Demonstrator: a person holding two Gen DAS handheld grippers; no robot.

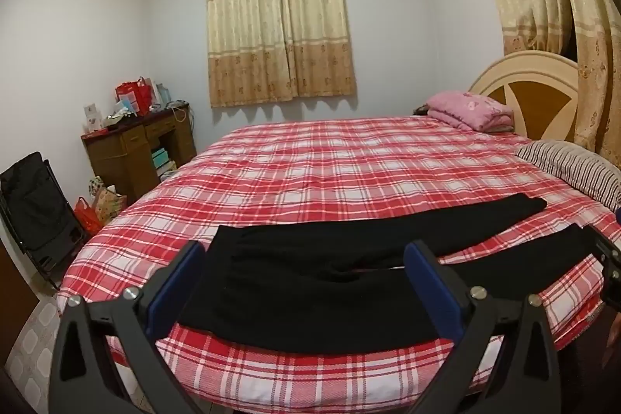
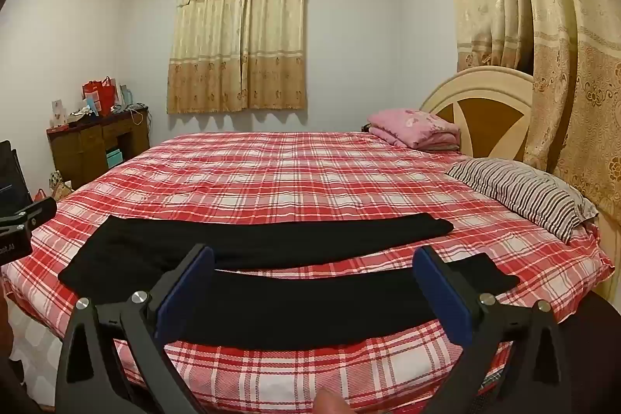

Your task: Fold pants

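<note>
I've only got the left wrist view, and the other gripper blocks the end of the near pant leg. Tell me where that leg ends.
Observer: In the right wrist view, the near leg ends in a cuff lying flat on the plaid bedspread, short of the striped pillow.
Operator: Report the right gripper's jaws.
Observer: The right gripper is wide open, with nothing gripped between its blue pads.
Operator: Compare the two leg ends.
Observer: The far leg stops further left than the near cuff, and a strip of bedspread separates the legs.
</note>
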